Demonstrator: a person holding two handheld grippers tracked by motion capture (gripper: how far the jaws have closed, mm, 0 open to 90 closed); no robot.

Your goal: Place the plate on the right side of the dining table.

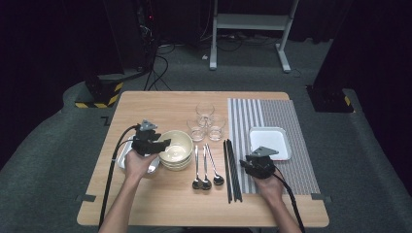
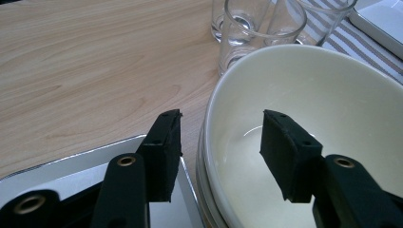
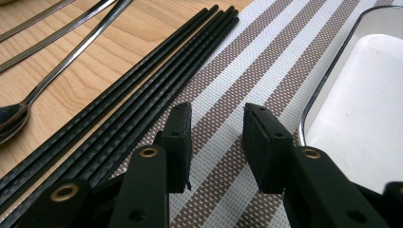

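The stack of cream bowls (image 1: 176, 149) sits left of centre on the tabletop (image 1: 145, 107), smooth and glossy, round with a thin rim; in the left gripper view that rim runs between the two black jaws, one jaw outside the wall, the other over the hollow. The left gripper (image 1: 156, 144) straddles the near-left rim, its pads spread and not pressing on the ceramic, so nothing is grasped. Just beside the bowls, under that hand, lies a shiny metal tray (image 1: 122, 154) with rounded corners. Behind the bowls stand three clear glasses (image 1: 206, 121) close together. To their right lie three steel spoons (image 1: 206, 167), then long black chopsticks (image 1: 231, 170) with a fine woven-looking texture, along the edge of a striped woven placemat (image 1: 277, 114). A white rectangular tray (image 1: 270, 142) with a metal rim rests on the mat. The right gripper (image 1: 247, 164) hovers over the mat between chopsticks and white tray, jaws parted and holding nothing. Bare pale wood lies open behind the bowls and along the near edge.
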